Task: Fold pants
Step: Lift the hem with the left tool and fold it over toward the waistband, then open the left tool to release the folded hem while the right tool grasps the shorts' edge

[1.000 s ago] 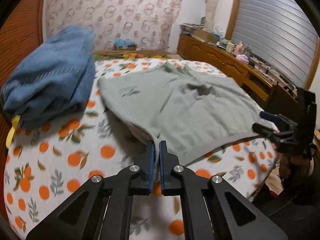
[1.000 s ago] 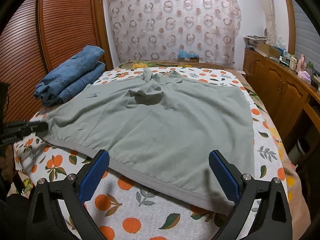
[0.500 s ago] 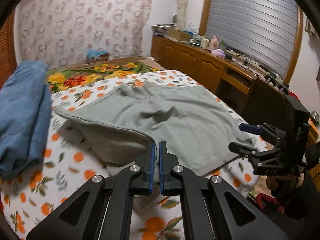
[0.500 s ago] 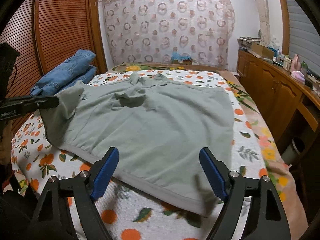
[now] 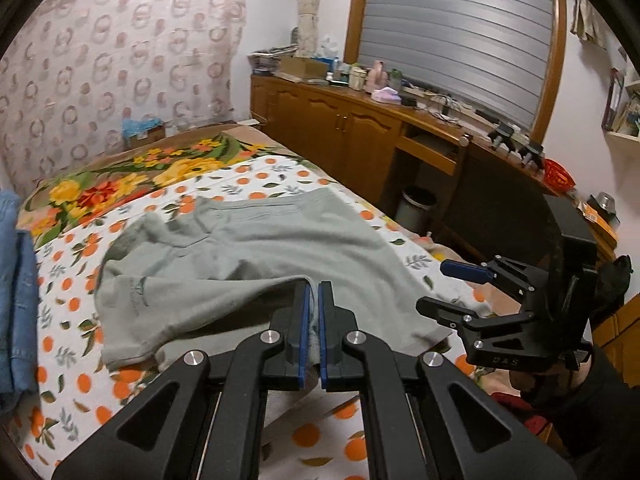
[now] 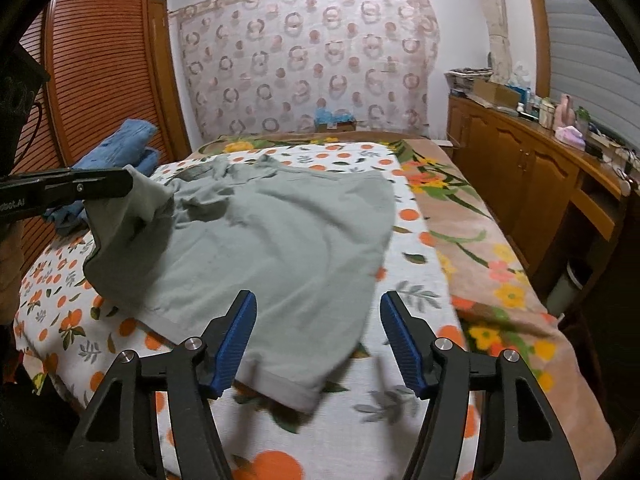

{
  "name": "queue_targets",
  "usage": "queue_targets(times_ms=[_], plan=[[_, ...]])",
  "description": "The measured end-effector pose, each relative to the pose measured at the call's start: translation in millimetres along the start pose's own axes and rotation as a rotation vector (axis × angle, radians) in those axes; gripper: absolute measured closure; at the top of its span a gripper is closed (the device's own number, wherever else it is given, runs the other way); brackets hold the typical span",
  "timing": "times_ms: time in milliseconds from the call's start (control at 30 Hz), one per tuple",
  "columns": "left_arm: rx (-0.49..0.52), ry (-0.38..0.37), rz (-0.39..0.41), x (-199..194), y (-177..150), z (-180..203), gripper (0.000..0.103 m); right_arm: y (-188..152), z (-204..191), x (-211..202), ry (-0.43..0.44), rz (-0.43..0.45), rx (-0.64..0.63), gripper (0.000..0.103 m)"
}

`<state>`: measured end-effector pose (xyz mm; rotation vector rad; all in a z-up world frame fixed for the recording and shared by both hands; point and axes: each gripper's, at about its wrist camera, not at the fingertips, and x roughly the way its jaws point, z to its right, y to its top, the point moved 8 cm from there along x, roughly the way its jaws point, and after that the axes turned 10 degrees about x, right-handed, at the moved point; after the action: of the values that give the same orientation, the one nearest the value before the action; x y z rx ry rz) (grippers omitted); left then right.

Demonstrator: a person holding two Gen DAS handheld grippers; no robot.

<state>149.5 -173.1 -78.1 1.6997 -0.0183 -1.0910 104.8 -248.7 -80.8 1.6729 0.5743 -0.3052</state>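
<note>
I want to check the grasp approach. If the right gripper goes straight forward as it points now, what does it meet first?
Most likely the near corner hem of the grey pants, lying between the closing jaws of the right gripper; the pads do not press it yet. Depth is unclear.

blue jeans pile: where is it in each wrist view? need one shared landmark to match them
Left wrist view: the folded blue jeans run down the far left edge, cut off by the frame, left of the grey pants.
Right wrist view: the jeans sit at mid left, partly behind the left gripper, by the slatted wooden door.
Shared landmark: the ring-patterned curtain behind the bed.
</note>
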Motion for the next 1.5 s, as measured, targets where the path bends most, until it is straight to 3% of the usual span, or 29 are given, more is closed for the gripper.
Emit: queue_targets(times_ms=[200,400,467,533,600,733,967,1167,1500], plan=[[0.011,-0.036,-0.017,15.6,5.4,11.7,0.098,-6.2,-0.8,-9.3,-0.019,0.015,0.026,0.038],[-0.002,-0.016,-0.025,18.7,4.0,12.1,0.097,-15.9,-11.5,-14.8,-0.022,0.014,0.030,0.038],[-0.003,0.002,-0.028,17.4,3.2,9.2,0.089,-17.1,-13.2,-16.3,-0.020,0.014,0.030,0.038],[0.002,0.033,-0.024,15.3,2.8,5.2,0.070,-17.4,-15.1,-17.4,-0.015,0.013,0.031,0.038],[-0.009,0.049,-0.011,11.0,2.5,-0.7,0.058,-18.5,-20.6,-18.1,-0.010,0.013,0.028,0.039],[-0.030,0.073,0.006,3.8,-0.8,-13.6,0.049,-13.3,-17.5,-18.3,0.003,0.013,0.026,0.039],[-0.055,0.138,-0.030,5.5,-27.5,-40.1,0.049,1.8,-23.5,-1.5,0.072,-0.012,0.018,0.058],[-0.080,0.162,-0.071,5.9,-56.8,-61.1,0.049,-1.0,-51.0,13.7,0.143,-0.050,-0.027,0.059],[-0.120,0.171,-0.115,7.6,-83.7,-76.0,0.049,3.5,-58.9,41.7,0.207,-0.139,-0.073,0.072]])
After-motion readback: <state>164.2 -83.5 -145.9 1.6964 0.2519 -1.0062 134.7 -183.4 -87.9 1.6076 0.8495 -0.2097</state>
